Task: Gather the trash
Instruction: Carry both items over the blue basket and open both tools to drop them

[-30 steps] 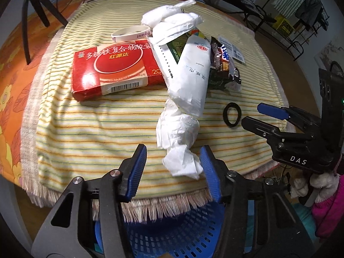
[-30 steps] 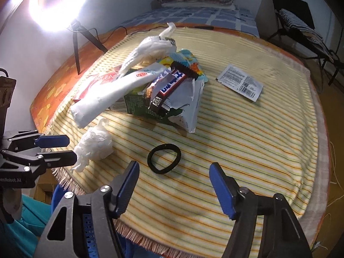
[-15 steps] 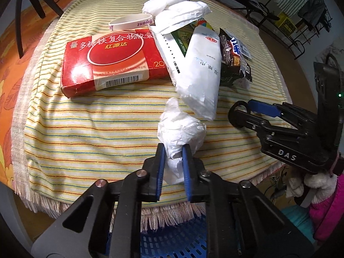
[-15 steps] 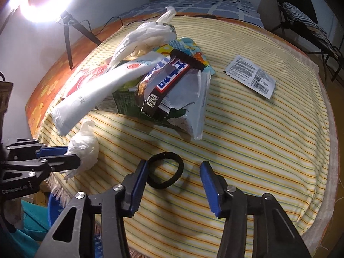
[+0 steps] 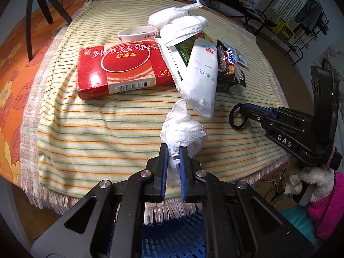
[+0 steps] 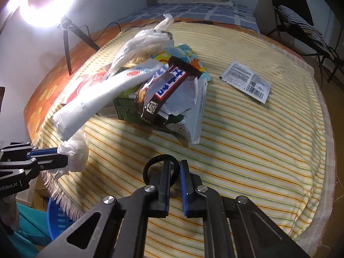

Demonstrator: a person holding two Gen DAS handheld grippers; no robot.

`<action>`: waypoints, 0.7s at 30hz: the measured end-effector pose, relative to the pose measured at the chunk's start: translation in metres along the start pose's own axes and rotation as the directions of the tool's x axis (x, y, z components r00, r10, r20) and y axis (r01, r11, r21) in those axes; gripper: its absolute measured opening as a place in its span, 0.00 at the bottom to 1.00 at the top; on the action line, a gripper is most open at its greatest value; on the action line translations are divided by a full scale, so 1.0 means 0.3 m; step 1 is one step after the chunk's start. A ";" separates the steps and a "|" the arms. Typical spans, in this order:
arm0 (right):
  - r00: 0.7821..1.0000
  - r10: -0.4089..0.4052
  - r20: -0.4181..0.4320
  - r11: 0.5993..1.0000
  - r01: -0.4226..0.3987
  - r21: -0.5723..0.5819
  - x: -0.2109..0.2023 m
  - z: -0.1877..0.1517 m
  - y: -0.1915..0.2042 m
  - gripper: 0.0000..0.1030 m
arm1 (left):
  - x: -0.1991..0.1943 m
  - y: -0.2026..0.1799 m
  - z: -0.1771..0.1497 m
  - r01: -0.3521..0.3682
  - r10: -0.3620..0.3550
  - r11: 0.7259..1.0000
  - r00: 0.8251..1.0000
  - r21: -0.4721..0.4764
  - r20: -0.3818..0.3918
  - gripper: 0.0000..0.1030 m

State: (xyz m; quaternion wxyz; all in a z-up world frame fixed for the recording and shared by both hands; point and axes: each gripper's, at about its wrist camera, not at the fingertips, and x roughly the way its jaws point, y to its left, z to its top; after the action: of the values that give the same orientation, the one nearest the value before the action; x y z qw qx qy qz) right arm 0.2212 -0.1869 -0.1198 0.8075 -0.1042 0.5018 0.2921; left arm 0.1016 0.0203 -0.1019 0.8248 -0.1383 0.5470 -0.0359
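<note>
Trash lies scattered on a striped cloth [image 5: 90,129] whose fringed edge hangs above a blue basket [image 5: 172,240]. Nearest that edge, the left gripper [image 5: 173,152] has just closed its blue pads on the tail of a crumpled white tissue wad [image 5: 182,129], the bulk of it bulging out beyond the fingertips. Just to its right, the right gripper [image 6: 174,165] has its jaws drawn in on the near rim of a black hair tie [image 6: 150,165] (the loop sticks out to the left of the fingers). Farther back sits a heap: a red box [image 5: 120,68], a long white packet [image 5: 202,81], a dark candy wrapper [image 6: 163,90] and white plastic bags [image 5: 180,23], with a white wristband [image 5: 137,33] beside the box. A flat sachet [image 6: 247,81] lies apart to the right.
</note>
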 end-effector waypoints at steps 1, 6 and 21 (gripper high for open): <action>1.000 0.004 0.006 1.000 -0.004 0.002 -0.008 -0.001 -0.001 0.05 | -0.010 0.002 -0.006 0.000 0.000 1.000 1.000 0.001 0.004 0.08; 1.000 0.003 0.030 1.000 -0.004 0.013 -0.041 -0.007 -0.009 0.05 | -0.053 0.005 -0.038 -0.011 0.011 1.000 1.000 0.000 0.019 0.07; 0.987 0.101 0.122 0.994 -0.104 0.023 -0.241 -0.074 0.052 0.05 | -0.239 0.011 -0.199 0.000 -0.003 0.999 0.997 0.043 0.074 0.07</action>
State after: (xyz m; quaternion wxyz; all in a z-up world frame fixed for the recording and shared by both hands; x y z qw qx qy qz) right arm 0.1720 -0.2112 -0.0654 0.8218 -0.0485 0.4608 0.3316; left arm 0.0182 0.0274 -0.0605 0.8472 -0.1224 0.5152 -0.0431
